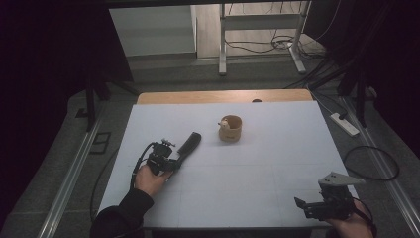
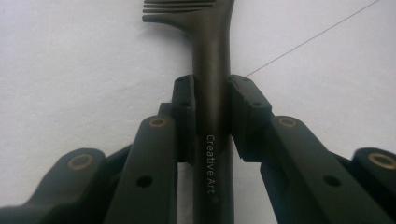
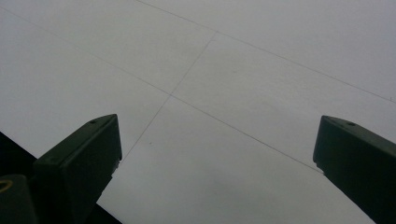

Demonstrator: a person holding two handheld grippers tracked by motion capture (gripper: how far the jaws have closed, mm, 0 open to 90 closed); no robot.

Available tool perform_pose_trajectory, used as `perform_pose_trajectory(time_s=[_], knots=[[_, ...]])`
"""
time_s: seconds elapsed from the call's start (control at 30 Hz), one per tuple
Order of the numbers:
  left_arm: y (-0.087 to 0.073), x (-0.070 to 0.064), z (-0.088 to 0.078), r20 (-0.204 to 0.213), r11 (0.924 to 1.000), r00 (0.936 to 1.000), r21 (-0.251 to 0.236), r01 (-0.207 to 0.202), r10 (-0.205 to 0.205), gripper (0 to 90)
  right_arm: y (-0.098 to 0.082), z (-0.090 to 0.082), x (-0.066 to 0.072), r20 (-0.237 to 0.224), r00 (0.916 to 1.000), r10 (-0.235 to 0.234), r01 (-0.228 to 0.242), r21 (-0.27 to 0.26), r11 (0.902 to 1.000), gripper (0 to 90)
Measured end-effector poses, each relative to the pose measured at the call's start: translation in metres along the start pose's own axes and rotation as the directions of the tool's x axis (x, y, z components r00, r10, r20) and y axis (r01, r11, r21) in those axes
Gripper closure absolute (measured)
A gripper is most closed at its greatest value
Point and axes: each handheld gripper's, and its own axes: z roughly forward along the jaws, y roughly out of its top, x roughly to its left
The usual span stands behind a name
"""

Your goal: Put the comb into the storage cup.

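So the left gripper point(image 1: 174, 157) sits over the left part of the white-topped table point(image 1: 257, 188), about halfway between the near and far edges, with the person's left hand point(image 1: 151, 179) wrapped around its body. Its two black jaws are clamped on the handle of a dark, matte plastic comb point(image 1: 188, 144). In the left gripper view the pads press on both sides of that handle point(image 2: 212, 121), which runs straight up between them. You can read "Creative Art" printed along it, and the comb's teeth start right at the top of that view. In the high view the comb points away from the gripper toward the table's far edge, angled a bit to the right, and lies low over the white surface. Whether it's resting on it or just off it, I can't tell.

The right gripper point(image 1: 319, 207) is down at the near right corner of the table, held by the person's right hand point(image 1: 354, 225) at the very bottom edge, grey three-cornered plate on top. Its jaws stand wide apart with nothing between them, just bare white tabletop with thin grid lines in the right gripper view.

Other thing on the table: a small round tan wooden cup point(image 1: 231, 128), near the middle toward the far edge, with some little pale figure at its rim. It's well apart from the comb and both grippers.
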Motion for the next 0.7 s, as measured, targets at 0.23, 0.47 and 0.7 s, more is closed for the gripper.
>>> perform_pose_trajectory(time_s=[0.23,0.47,0.7], knots=[[-0.002,-0.001,-0.009,0.009,0.9987,0.9999,-0.051,-0.004,0.005,72.0,0.0,0.0,0.0,-0.001,1.0,0.0,0.0,-0.001,1.0,1.1],[-0.004,-0.003,-0.018,0.021,0.9949,0.9996,-0.1,-0.015,0.017,72.0,0.0,0.0,0.0,-0.001,1.0,-0.001,0.001,-0.003,1.0,1.1],[-0.007,-0.004,-0.027,0.027,0.9867,0.9994,-0.162,-0.018,0.023,72.0,0.0,0.0,0.0,0.0,1.0,-0.003,0.003,-0.005,1.0,1.1]])
